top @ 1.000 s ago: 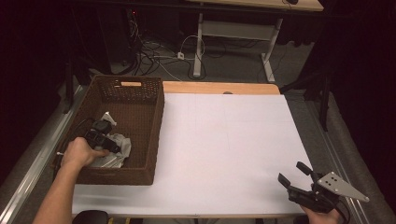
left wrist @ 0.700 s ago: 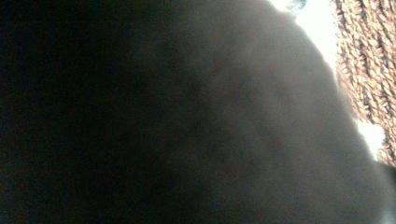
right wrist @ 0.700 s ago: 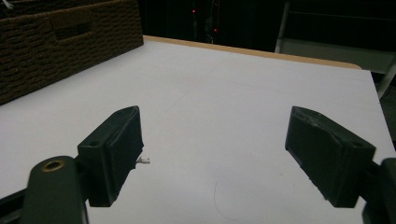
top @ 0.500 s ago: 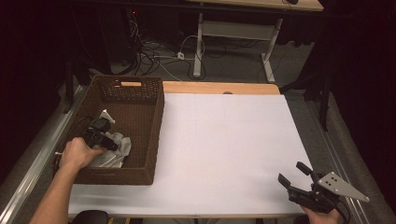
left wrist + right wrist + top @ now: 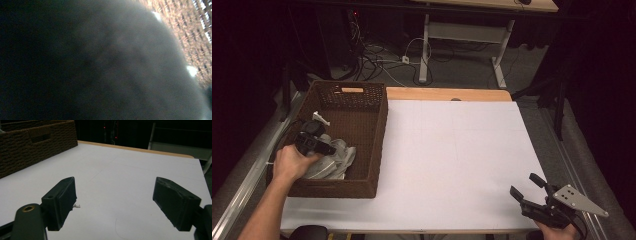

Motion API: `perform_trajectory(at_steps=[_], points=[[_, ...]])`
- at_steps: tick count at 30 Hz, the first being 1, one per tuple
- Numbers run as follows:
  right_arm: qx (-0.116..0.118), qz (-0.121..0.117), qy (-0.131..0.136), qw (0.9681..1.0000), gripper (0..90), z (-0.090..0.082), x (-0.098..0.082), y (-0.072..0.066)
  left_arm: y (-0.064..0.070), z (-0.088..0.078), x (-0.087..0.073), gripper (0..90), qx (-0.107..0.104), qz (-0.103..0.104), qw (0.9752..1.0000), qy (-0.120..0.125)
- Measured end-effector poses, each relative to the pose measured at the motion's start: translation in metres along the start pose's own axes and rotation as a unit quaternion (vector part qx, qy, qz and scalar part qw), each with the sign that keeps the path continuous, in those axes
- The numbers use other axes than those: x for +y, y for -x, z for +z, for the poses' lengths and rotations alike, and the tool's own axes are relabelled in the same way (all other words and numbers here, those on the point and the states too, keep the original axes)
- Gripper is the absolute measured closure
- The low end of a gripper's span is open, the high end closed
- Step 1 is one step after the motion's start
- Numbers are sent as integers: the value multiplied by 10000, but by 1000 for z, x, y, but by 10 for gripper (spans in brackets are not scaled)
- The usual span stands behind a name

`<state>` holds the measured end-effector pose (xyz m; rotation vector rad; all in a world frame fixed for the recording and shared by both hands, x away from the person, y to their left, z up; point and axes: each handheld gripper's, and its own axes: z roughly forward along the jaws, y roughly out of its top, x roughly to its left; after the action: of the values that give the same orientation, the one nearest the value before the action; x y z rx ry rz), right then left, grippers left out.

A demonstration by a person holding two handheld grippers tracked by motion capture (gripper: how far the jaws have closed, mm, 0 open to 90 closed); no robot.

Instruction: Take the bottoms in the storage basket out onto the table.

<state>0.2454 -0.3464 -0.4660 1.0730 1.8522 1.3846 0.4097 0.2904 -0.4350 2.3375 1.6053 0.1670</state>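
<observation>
Lying bunched in the dark brown woven wicker basket (image 5: pixel 362 145) at the left of the white surface (image 5: pixel 457 155), the pale grey crumpled cloth (image 5: pixel 334 160) is pinched by the left claw (image 5: pixel 314 144), whose jaws have just been closing on it. Grasping looks done; lifting it out and laying it down remains. The right claw (image 5: pixel 113 202) waits open and empty near the front edge.

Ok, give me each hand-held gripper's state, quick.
Left hand-held gripper: inside the brown woven basket, jaws just closed on the crumpled grey cloth.
Right hand-held gripper: open, holding nothing, over the white table sheet.
</observation>
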Motion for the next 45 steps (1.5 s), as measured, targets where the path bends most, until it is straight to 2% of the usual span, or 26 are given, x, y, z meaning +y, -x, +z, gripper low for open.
perform_trajectory(at_steps=[9, 14, 19, 24, 32, 35, 36, 45], points=[[-4, -1, 9, 10000, 197, 0, 0, 0, 2, -24, 1, 559, -79, 24, 9989, 462], [-9, -1, 8, 10000, 197, 0, 0, 0, 4, -37, 1, 559, -180, 22, 9972, 726], [-3, -4, 2, 10000, 197, 0, 0, 0, 3, -43, 1, 560, -253, -10, 9958, 875], [-4, -1, 0, 10000, 197, 0, 0, 1, 4, -54, 2, 559, -365, -49, 9931, 1114], [-6, 13, -2, 10000, 197, 0, 0, 1, 6, -68, 6, 559, -467, -69, 9897, 1350], [-10, 18, -3, 10000, 197, 0, 0, 1, 6, -74, 6, 558, -567, -138, 9869, 1506], [-16, 26, 1, 10000, 197, 0, 0, 1, 6, -78, 6, 558, -627, -169, 9848, 1609], [-12, 19, -2, 10000, 197, 0, 0, 1, 11, -89, 8, 557, -641, -112, 9824, 1750]])
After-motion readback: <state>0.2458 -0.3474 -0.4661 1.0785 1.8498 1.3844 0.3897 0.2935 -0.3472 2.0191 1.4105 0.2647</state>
